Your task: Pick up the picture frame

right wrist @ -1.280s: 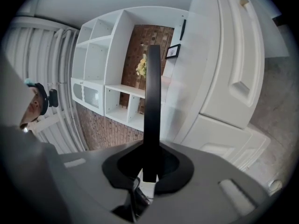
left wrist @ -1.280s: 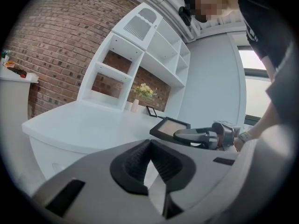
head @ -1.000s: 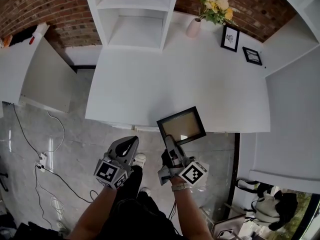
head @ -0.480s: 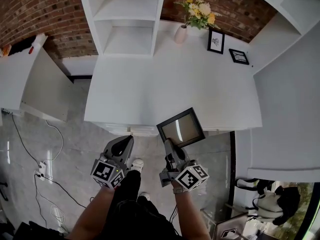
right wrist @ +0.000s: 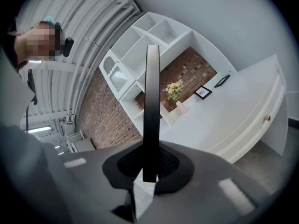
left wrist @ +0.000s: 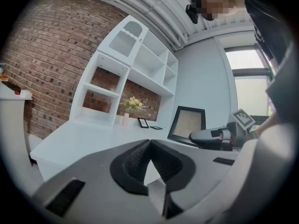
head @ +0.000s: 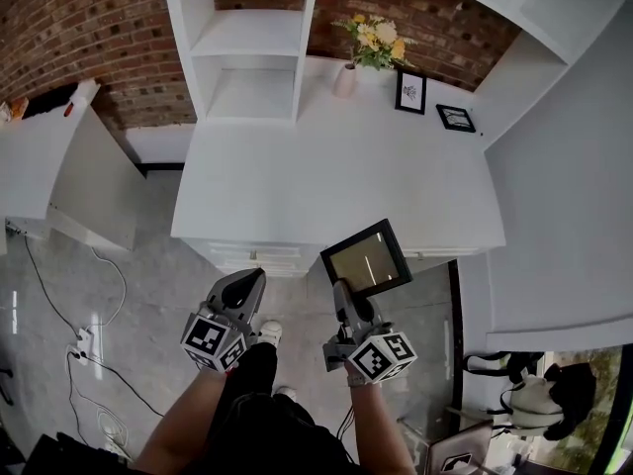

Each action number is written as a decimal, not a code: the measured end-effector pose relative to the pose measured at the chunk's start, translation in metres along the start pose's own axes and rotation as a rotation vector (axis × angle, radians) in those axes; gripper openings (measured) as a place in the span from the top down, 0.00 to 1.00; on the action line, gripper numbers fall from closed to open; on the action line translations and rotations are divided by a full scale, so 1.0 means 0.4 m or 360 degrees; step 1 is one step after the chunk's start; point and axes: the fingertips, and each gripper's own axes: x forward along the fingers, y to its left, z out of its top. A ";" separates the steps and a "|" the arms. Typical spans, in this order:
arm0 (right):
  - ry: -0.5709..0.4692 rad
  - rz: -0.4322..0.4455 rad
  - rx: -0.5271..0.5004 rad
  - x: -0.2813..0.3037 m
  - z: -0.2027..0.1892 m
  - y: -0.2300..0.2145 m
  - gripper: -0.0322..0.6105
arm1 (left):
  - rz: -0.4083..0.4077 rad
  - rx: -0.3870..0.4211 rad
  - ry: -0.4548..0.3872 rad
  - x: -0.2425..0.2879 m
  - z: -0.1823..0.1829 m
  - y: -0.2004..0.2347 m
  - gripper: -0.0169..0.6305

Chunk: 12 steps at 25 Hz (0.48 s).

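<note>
My R gripper (head: pixel 342 291) was clamped on the picture frame (head: pixel 368 257), jaws narrow, pinching its near edge. In the right gripper view the frame (right wrist: pixel 152 101) ran edge-on, a thin black bar rising from btw the jaws of the R gripper (right wrist: pixel 148 169). In the head view the frame showed over the front edge of the white desk (head: pixel 297 176), toward its right end, face tilted up at me. I couldn't tell whether it touched the desktop. In the left gripper view the frame (left wrist: pixel 189 124) stood roughly upright off the R gripper (left wrist: pixel 205 136). My L gripper (head: pixel 249 281) was just left of the R one, in front of the desk. Its jaws (left wrist: pixel 148 146) were together w/ nothing btw them. At the back of the desk, well apart from the frame, stood a vase of flowers (head: pixel 348 75) and two small framed pics (head: pixel 410 92).
</note>
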 end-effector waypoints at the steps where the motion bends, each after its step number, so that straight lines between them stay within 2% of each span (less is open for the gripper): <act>1: -0.0002 -0.0004 -0.0028 -0.010 0.004 0.004 0.89 | -0.0003 0.0008 -0.0005 -0.006 0.005 -0.006 0.96; 12: -0.0076 -0.0042 -0.0210 -0.107 0.063 0.053 0.89 | -0.0009 0.0073 -0.0057 -0.068 0.063 -0.047 0.96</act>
